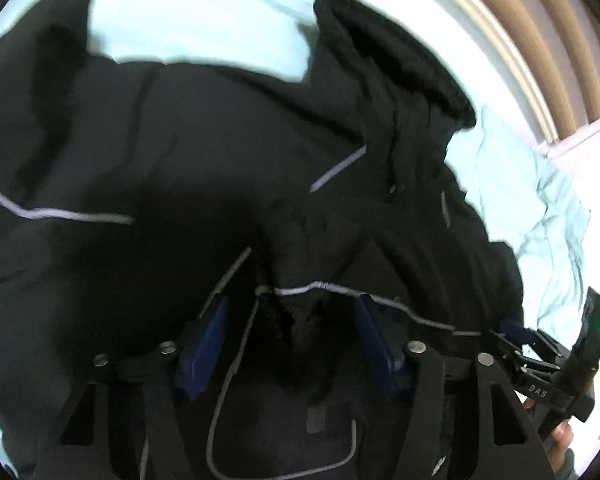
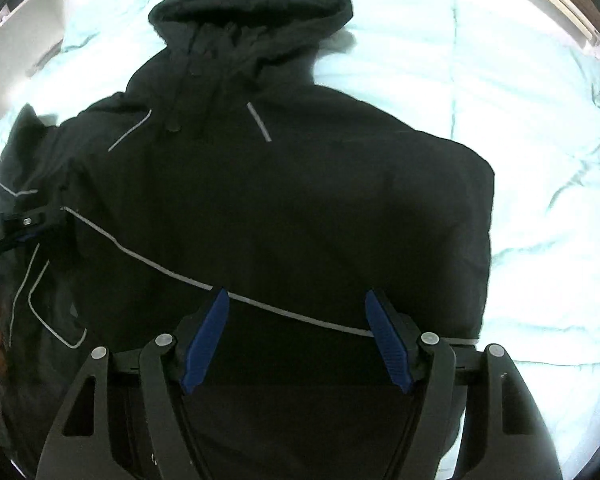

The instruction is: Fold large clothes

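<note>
While the black hooded jacket with thin grey reflective stripes (image 2: pixel 300 200) is lying spread on the pale mint bedsheet (image 2: pixel 540 160), you are holding your right gripper (image 2: pixel 296 300) wide apart over its lower edge; your left gripper (image 1: pixel 292 304) is also gaping, bunched fabric between its blue pads (image 1: pixel 374 336).

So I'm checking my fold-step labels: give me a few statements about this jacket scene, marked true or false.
1. The black jacket lies on a pale blue bedsheet. True.
2. The hood points toward the grippers. False: it lies at the far end.
3. The right gripper is open. True.
4. The jacket has red stripes. False: its reflective piping is grey.
5. The left gripper is open above the jacket. True.
</note>
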